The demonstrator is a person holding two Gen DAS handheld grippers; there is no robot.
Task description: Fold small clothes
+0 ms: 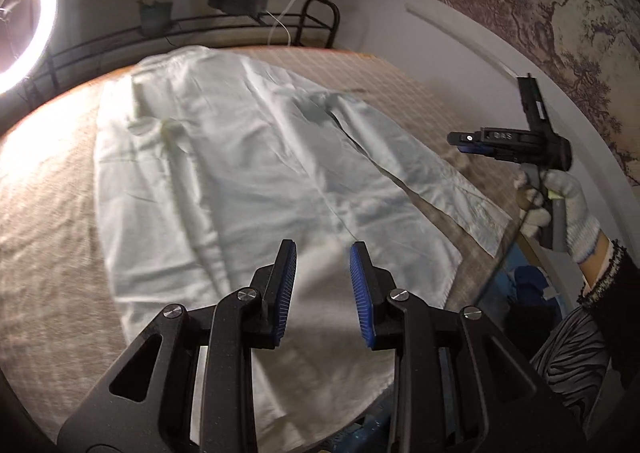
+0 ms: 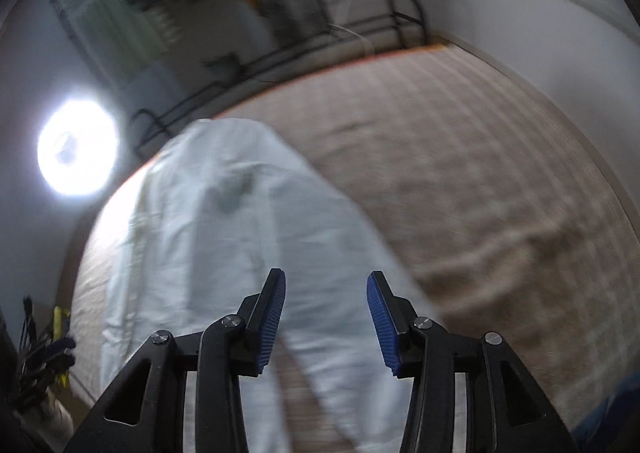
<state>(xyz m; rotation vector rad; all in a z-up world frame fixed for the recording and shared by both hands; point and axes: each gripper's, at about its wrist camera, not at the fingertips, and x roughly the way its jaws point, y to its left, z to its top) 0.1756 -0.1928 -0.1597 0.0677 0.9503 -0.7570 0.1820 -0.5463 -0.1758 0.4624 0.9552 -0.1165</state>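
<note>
On the bed (image 1: 52,213), in the left wrist view, a pale shirt (image 1: 224,157) lies spread flat, its long axis running away from the camera toward the far rail, with one sleeve (image 1: 432,181) stretched out to the right. The left gripper (image 1: 323,253) hangs over the near hem, jaws partly open with nothing between the blue pads (image 1: 287,285), not touching the cloth. The right gripper (image 1: 470,143) is held in a gloved hand (image 1: 560,209) off the bed's right edge, just beyond the sleeve's cuff, so it is likely the nearer one for that sleeve.

In the right wrist view, blurred, the shirt (image 2: 224,237) stretches ahead and to the left, the sleeve running under the right gripper (image 2: 326,289). Its jaws stand open and empty, above the fabric.
</note>
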